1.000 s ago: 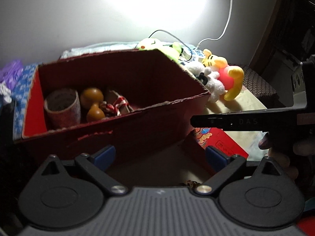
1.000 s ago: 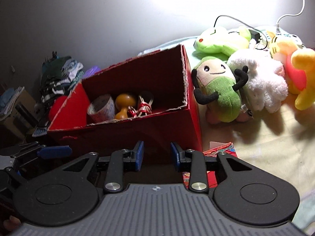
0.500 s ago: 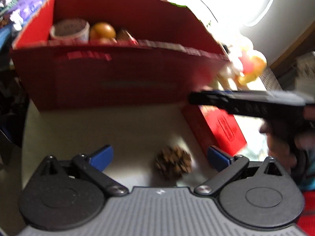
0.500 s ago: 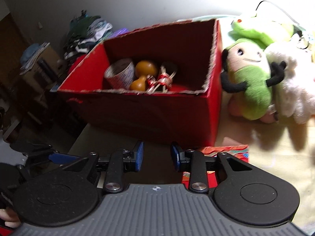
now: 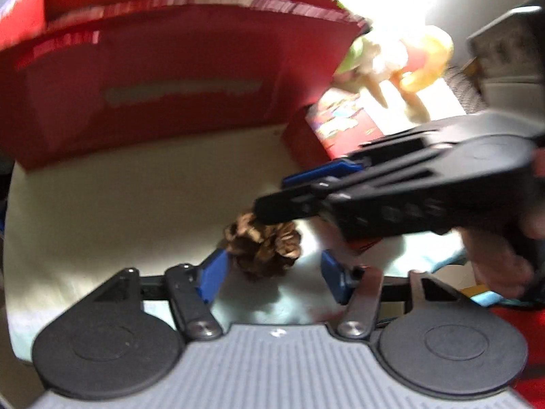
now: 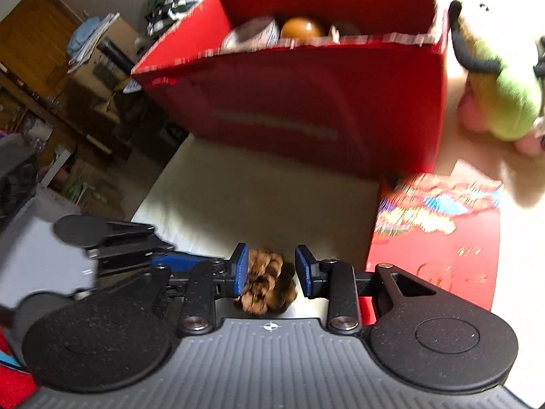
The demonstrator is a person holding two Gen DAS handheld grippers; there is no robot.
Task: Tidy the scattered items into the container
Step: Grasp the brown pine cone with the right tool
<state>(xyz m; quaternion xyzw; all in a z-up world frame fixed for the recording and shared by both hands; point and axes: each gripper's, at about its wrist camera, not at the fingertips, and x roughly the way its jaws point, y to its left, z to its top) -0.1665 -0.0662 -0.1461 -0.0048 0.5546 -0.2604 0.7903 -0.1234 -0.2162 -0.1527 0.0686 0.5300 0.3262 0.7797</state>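
A brown pine cone [image 5: 264, 247] lies on the pale table in front of the red box [image 5: 177, 78]. My left gripper [image 5: 272, 274] is open, its blue pads on either side of the cone, the left pad close to it. My right gripper [image 6: 271, 269] is open around the same cone [image 6: 267, 281], with a gap on its right side. The right gripper [image 5: 391, 187] reaches in from the right in the left wrist view. The red box [image 6: 306, 102] holds a tape roll [image 6: 252, 32] and an orange gourd [image 6: 301, 27].
A flat red packet [image 6: 432, 238] lies right of the cone, beside the box. Plush toys [image 6: 500, 95] sit to the right of the box. The table's left edge [image 6: 153, 191] drops to a cluttered floor. The left gripper [image 6: 112, 242] shows at the left in the right wrist view.
Both grippers tilted down and moved in onto the pine cone. The left jaws narrowed around it. The right jaws widened and now straddle it.
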